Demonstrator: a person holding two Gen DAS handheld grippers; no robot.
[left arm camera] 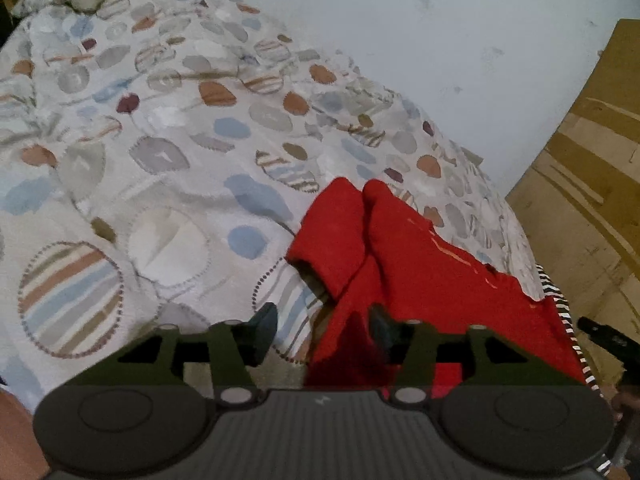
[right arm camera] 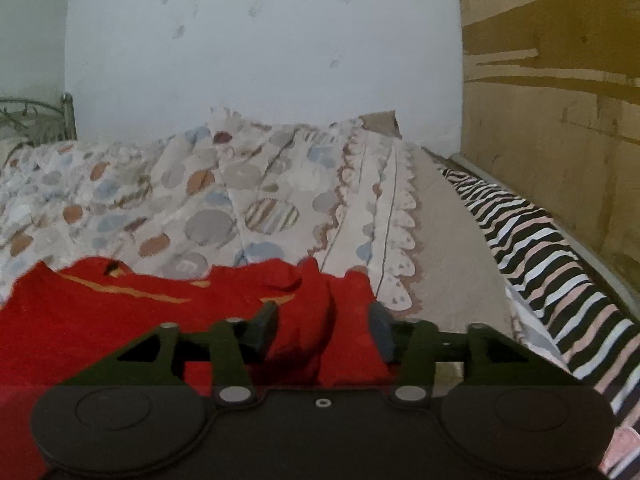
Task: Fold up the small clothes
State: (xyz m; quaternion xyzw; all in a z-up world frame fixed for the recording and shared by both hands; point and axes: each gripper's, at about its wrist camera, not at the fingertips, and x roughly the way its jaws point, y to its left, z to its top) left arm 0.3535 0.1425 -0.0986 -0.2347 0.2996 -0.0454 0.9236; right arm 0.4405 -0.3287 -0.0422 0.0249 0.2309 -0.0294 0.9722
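garment: red (thin orange marks) | bedspread: pale, blue-brown-grey ovals | sheet: black-white-pink stripes

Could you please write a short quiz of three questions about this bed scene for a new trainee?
1. True or false: the left gripper is clamped on the red garment.
2. What lies along the bed's edge beside the wooden wardrobe? A) a zebra-striped cloth B) a blue towel C) a pillow
3. Fill in: the red garment lies on a bedspread printed with ______ shapes.

Key: 1 false, both grippers are open, the right gripper too; 2 A, the zebra-striped cloth; 3 oval.
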